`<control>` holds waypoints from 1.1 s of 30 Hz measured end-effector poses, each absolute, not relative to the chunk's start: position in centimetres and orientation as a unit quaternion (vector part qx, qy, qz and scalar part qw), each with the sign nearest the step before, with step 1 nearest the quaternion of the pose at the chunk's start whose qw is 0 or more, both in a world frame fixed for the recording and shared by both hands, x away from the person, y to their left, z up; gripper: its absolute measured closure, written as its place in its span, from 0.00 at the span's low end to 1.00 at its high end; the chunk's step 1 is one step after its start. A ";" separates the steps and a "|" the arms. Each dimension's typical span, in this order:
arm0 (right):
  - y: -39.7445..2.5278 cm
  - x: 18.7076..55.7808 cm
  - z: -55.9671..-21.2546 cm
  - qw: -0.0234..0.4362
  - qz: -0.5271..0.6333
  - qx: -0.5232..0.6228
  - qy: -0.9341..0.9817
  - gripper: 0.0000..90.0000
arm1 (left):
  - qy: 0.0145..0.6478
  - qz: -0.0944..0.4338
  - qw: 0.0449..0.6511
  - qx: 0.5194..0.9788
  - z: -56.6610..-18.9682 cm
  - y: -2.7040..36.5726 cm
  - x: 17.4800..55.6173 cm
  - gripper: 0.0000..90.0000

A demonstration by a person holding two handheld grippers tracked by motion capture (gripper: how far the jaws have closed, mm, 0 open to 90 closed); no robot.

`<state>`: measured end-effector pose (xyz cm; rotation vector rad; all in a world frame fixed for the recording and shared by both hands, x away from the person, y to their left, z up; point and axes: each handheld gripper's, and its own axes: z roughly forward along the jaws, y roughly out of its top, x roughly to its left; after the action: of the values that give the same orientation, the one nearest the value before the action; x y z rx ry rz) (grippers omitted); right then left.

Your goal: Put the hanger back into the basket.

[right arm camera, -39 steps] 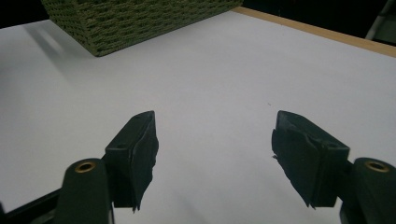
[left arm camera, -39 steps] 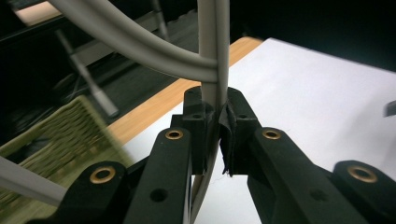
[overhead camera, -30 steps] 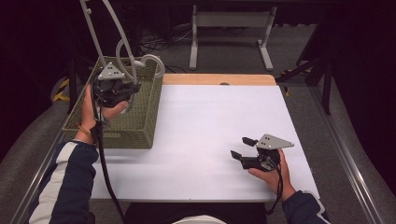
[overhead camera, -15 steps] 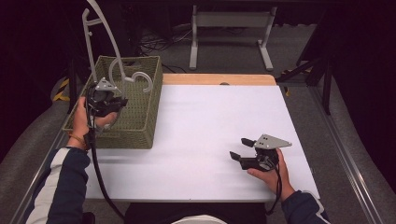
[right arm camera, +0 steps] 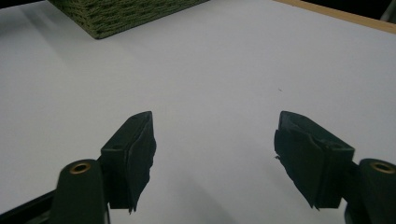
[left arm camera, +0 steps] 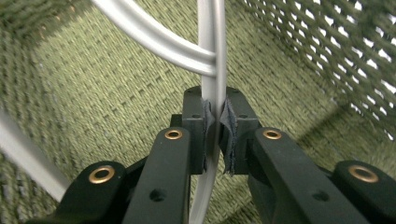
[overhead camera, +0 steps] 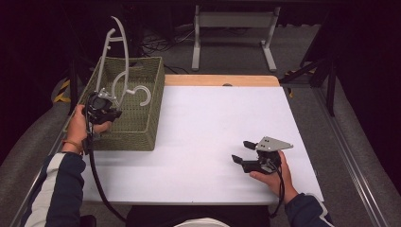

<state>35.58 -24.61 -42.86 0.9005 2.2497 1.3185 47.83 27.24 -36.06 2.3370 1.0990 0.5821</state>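
The left gripper (overhead camera: 105,109) is clamped on a thin bar of a white plastic clothes hanger (overhead camera: 120,71), probably because that slim section fits squarely between the pads (left arm camera: 206,122) and lets the hanger be lifted clear of the green woven basket (overhead camera: 150,124). The hanger rises above and beyond this gripper, its hook end curling just past it over the basket. The right gripper (overhead camera: 247,152) rests on the white table (overhead camera: 208,118) with jaws spread and empty, well apart from the hanger, seemingly waiting.
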 end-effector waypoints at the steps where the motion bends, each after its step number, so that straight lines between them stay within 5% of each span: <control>1: -24.6 35.6 -42.9 0.189 0.469 0.321 0.801 0.32 | 0.404 0.212 0.239 0.857 -36.2 27.2 47.8 0.91; 11: -24.5 35.6 -42.9 0.189 0.466 0.321 0.803 0.31 | 0.417 0.248 0.189 0.854 -36.8 26.6 47.8 0.84; 33: -24.6 35.3 -42.4 0.217 0.466 0.311 0.799 0.31 | 0.359 0.326 0.377 0.789 -34.4 26.0 43.9 0.41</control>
<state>35.30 -24.62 -42.39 0.8623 2.2140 1.2919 43.93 25.99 -34.37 2.0185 0.9192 0.8327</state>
